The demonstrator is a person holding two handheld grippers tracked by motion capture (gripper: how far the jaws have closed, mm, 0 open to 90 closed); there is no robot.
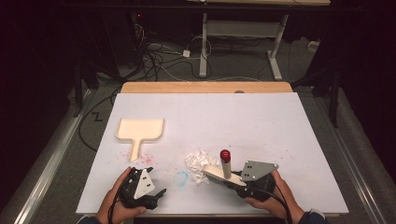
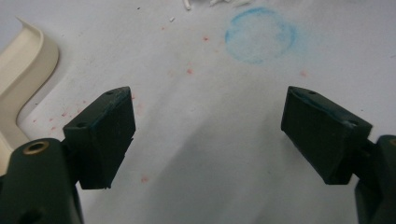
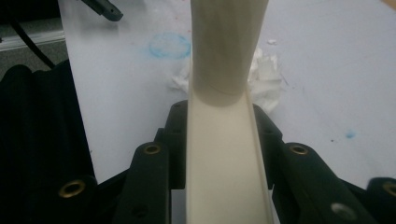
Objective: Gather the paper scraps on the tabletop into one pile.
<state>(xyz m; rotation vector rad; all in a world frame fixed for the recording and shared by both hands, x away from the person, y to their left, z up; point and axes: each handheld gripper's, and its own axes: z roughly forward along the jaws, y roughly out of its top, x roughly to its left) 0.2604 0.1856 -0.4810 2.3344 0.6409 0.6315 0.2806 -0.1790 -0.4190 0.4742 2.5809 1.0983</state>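
A cream hand brush (image 1: 215, 173) with a red-tipped handle (image 1: 225, 155) stands at the table's front, beside a pile of white paper scraps (image 1: 197, 160). My right gripper (image 1: 232, 181) is shut on the brush's back; in the right gripper view the jaws clamp the cream body (image 3: 224, 158) with the handle (image 3: 229, 46) rising ahead and the scraps (image 3: 267, 70) behind it. My left gripper (image 1: 156, 193) rests open at the front left, with bare table between its jaws (image 2: 208, 130). A cream dustpan (image 1: 139, 130) lies farther left, and its edge (image 2: 23, 79) shows beside the left jaw.
A blue chalky ring (image 1: 181, 178) marks the white table cover (image 1: 261, 121) between the two grippers, and red specks (image 1: 147, 160) lie near the dustpan's handle. Beyond the wooden far edge (image 1: 205, 87) are cables and a desk frame on the floor.
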